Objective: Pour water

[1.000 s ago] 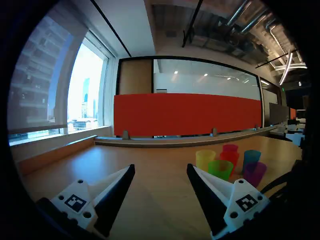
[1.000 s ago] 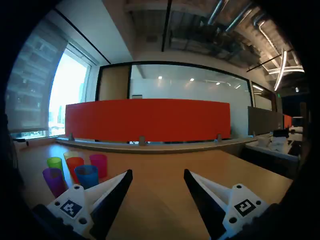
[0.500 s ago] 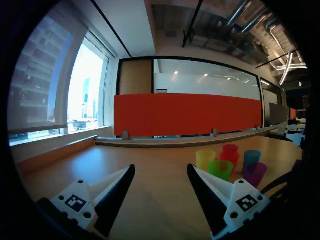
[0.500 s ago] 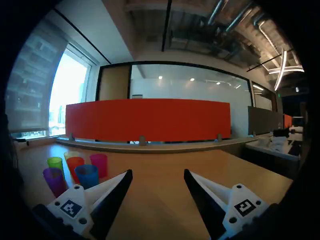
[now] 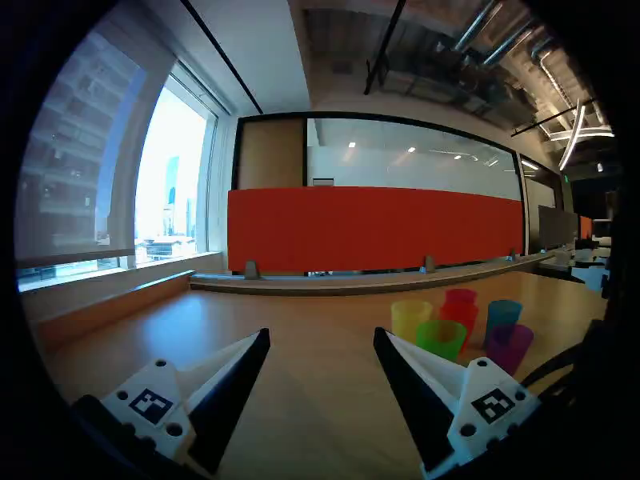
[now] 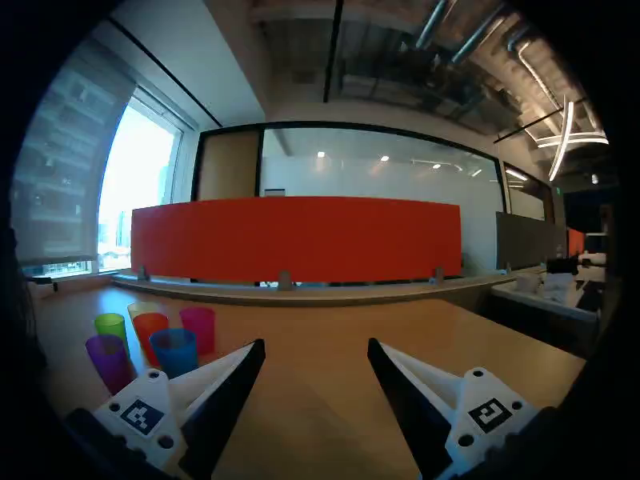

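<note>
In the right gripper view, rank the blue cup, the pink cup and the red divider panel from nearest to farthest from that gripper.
1. Blue cup, on the left, just beyond the right gripper.
2. Pink cup, behind the blue one, left of centre.
3. Red divider panel, along the desk's far edge.

Counter: smooth wood-look top, low satin sheen. Cups on it: translucent coloured plastic, glossy. Left tongs and right tongs: matt white plastic, black inner faces; divider behind the cups: flat matt red panel.
</note>
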